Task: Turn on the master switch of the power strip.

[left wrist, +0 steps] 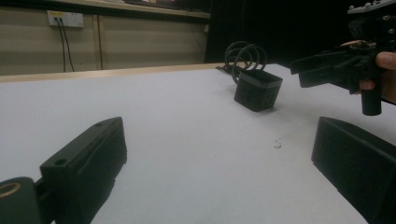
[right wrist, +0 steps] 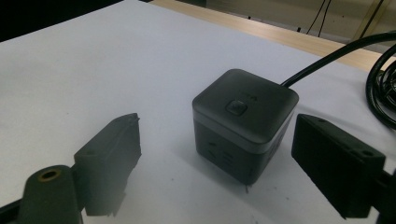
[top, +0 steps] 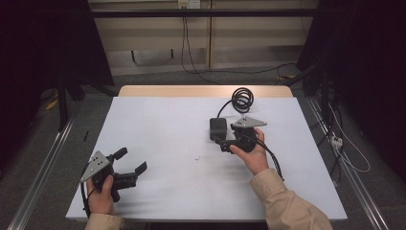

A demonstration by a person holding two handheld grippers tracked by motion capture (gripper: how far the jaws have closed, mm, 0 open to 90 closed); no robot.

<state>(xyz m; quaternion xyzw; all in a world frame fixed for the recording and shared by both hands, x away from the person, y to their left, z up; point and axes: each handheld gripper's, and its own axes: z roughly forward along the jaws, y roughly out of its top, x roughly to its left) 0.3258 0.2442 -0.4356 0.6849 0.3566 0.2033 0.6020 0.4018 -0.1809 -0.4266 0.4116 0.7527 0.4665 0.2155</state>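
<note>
While the right gripper is hovering just beside the black power cube, its jaws are standing wide apart with nothing pressed between them; in the right gripper view the cube is sitting a little beyond the two pads, touched by neither. That gripper is pointing toward the counter's left edge, the person's right hand wrapping its handle. The cube is resting flat on the white counter, somewhat right of the middle and nearer the far edge than the near one. It is roughly as tall as it is wide, so no long axis is showing; its button face is pointing up, and a socket face is looking toward the right gripper's camera. Its black cord is leaving the far side and running to a coil lying near the far edge. Close to the near left corner, the left gripper is being held with jaws spread wide and empty, aiming toward the cube.
</note>
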